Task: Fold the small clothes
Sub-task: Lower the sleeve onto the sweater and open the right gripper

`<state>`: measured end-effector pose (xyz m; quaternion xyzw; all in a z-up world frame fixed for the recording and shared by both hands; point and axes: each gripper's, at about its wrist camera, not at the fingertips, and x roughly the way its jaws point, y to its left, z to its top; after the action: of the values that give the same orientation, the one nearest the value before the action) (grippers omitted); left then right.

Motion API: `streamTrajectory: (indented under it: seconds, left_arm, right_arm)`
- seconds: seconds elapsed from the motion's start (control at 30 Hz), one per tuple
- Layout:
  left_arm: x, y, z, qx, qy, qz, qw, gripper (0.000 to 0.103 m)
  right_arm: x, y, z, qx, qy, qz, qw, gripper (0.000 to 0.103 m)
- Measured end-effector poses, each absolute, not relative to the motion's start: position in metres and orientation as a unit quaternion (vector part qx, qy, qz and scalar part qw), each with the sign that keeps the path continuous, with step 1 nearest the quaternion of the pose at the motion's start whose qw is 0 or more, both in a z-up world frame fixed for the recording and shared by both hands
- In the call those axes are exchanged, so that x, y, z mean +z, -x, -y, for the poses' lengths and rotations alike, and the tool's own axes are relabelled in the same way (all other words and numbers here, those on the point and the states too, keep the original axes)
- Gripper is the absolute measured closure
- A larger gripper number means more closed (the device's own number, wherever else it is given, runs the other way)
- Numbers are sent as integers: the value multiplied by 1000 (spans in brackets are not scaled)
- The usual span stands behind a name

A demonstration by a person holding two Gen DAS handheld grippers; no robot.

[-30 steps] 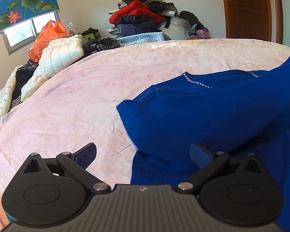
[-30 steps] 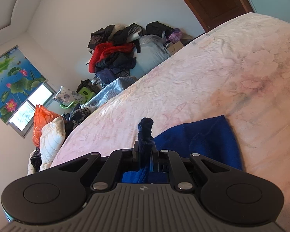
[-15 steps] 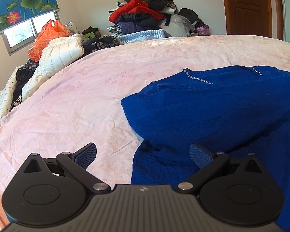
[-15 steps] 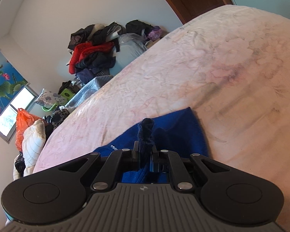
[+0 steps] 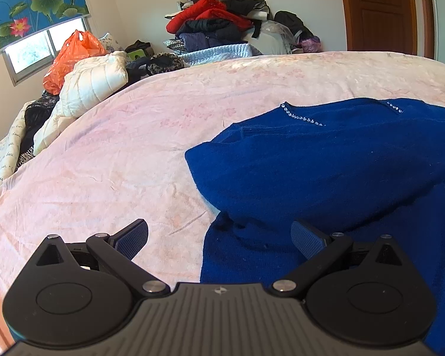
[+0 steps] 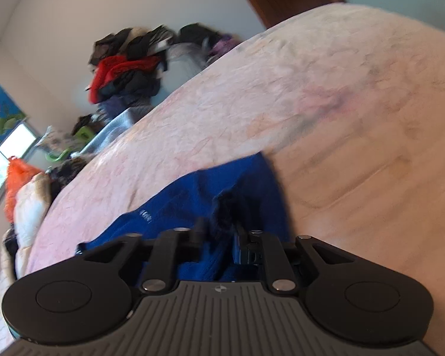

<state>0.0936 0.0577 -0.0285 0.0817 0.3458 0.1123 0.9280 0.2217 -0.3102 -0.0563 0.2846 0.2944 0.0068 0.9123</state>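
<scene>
The right gripper (image 6: pixel 219 234) is pinched narrow on a bunched tuft of the blue sweater (image 6: pixel 222 184), the jaws nearly closed with dark knit standing up between them. The left gripper (image 5: pixel 219 237) is spread wide and holds nothing, its fingers straddling the sweater's near left edge. The sweater lies on the pink bedspread (image 5: pixel 118 154), partly folded, one layer lapped over another. To do this fold well, I'd carry the pinched edge low across the sweater, line it up with the edge beneath, and only then let go. The left view shows the whole sweater with its beaded neckline (image 5: pixel 302 118) on the far side; the blurred right view shows only the grip itself, hidden from the left
</scene>
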Motion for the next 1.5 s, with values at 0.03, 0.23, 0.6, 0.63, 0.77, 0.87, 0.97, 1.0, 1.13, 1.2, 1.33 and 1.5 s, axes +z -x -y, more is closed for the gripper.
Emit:
streamTrajectory:
  seconds: [0.03,0.23,0.6,0.63,0.77,0.87,0.97,1.0,1.13,1.2,1.33,1.5]
  left_arm:
    - [-29,-94,-58,112,-81,-346,928,0]
    - [-28,-95,-54,110,-78,-346,928,0]
    - [-27,-95,-51,107,-75,-349,928,0]
    - [-27,-95,-51,107,-74,-351,927,0]
    - [-28,-96,-52,102,-66,-355,927,0]
    - [-29,-94,-51,94,-61,-361,926,0]
    - [-30,-90,-51,90,-60,-360,927,0]
    - [-30,-89,-51,89,-60,-361,926,0]
    - [-31,-85,-52,76,-46,-367,926,0]
    - [-31,-81,-52,64,-37,-371,926,0]
    - [-34,-69,-51,46,-27,-379,924,0]
    - [-40,-56,-53,31,-19,-394,918,0]
  right_arm:
    - [-52,-217,313,-15,-285,-276,918,62]
    - [-31,-209,301,38,-216,-264,939,62]
    - [-44,-213,255,77,-157,-323,930,55]
    - [-41,-209,251,82,-148,-317,933,52]
    - [-40,-200,232,109,-92,-324,935,42]
    - [-52,-203,224,87,-48,-354,930,39]
    - [-48,-192,226,86,-65,-340,934,38]
    - [-45,-187,227,90,-69,-334,936,36]
    - [-37,-164,224,104,-59,-324,939,27]
    - [-36,-150,224,115,-55,-328,936,26]
    - [-34,-117,229,137,-56,-331,932,22]
    - [-21,-68,251,143,-62,-309,938,22]
